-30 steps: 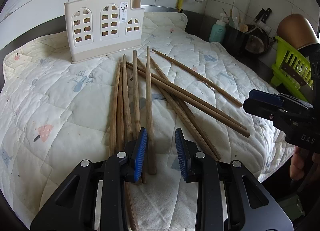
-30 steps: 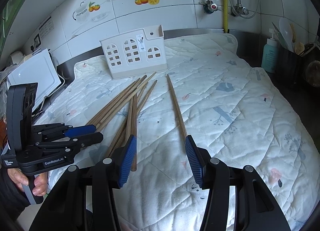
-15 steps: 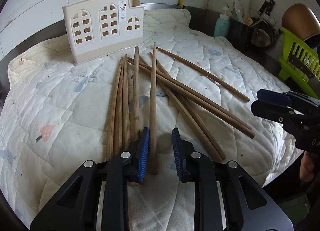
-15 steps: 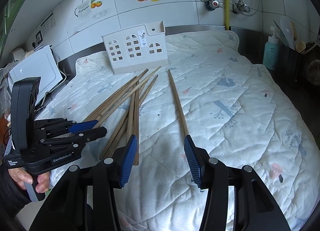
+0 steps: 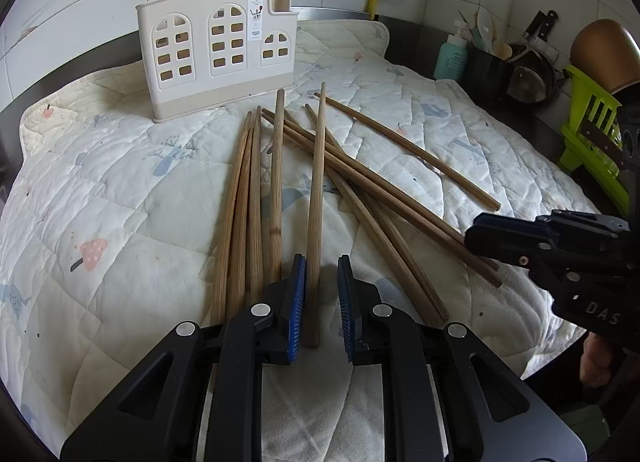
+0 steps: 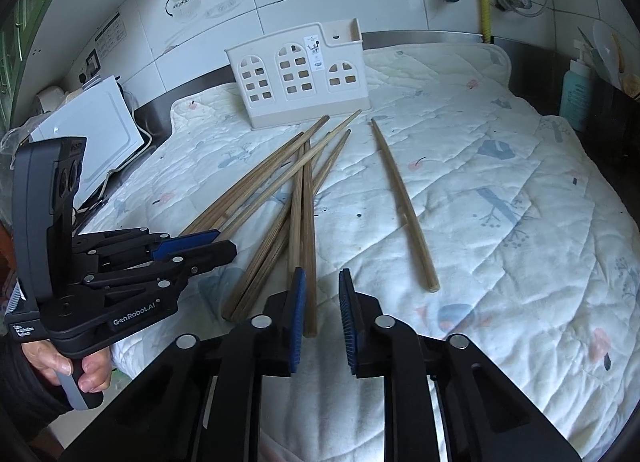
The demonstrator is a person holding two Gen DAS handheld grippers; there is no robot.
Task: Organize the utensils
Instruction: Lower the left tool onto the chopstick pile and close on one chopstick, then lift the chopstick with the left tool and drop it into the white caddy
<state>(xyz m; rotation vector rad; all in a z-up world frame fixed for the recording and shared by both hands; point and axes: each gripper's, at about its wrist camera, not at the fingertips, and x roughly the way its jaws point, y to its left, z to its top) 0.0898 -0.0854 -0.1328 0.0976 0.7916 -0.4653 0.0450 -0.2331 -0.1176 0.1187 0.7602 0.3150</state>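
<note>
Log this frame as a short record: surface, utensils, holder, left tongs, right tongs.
surface: quilted white mat on a counter
utensils: loose wooden chopsticks scattered on the mat, one single chopstick lying apart from them
holder: cream utensil caddy, upright behind the chopsticks; no chopstick visible inside
left tongs: closing, one chopstick between the pads, gap on one side
right tongs: closing, chopstick end against one pad

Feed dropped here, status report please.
Left gripper closing around one chopstick. Right gripper closing beside the pile. Holder empty, path clear.
</note>
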